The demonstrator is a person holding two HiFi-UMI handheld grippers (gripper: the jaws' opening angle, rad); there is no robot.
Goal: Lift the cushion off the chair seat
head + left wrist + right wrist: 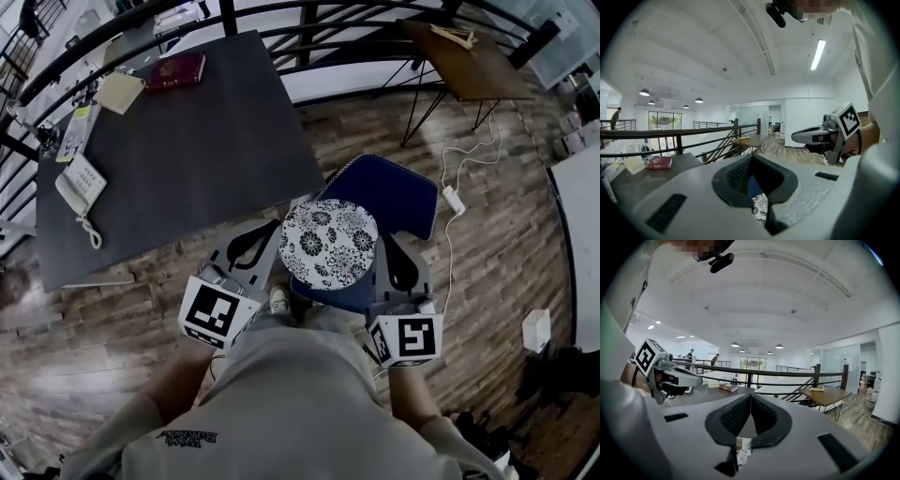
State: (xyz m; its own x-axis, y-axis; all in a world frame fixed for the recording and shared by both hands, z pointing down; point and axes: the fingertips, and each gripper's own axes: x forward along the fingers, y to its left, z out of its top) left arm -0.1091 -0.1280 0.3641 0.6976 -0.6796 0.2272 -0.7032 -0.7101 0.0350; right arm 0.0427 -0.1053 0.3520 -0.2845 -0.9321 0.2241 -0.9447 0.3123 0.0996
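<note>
The round cushion (328, 242), white with a black flower print, hangs over the blue chair seat (405, 192) between my two grippers. My left gripper (278, 234) is shut on its left edge, and a strip of the printed fabric (761, 208) shows low between the closed jaws. On the cushion's right edge my right gripper (384, 246) is shut too, with a bit of the fabric (742, 456) visible under its jaws. In the left gripper view the right gripper (820, 135) shows at the right. The left gripper (670, 373) shows at the left of the right gripper view.
A dark table (187, 150) stands left of the chair, with a red book (173, 70), a phone (80, 183) and papers on it. A small wooden table (469, 61) stands at the back right before a black railing (309, 37). A white cable (453, 199) lies on the wood floor.
</note>
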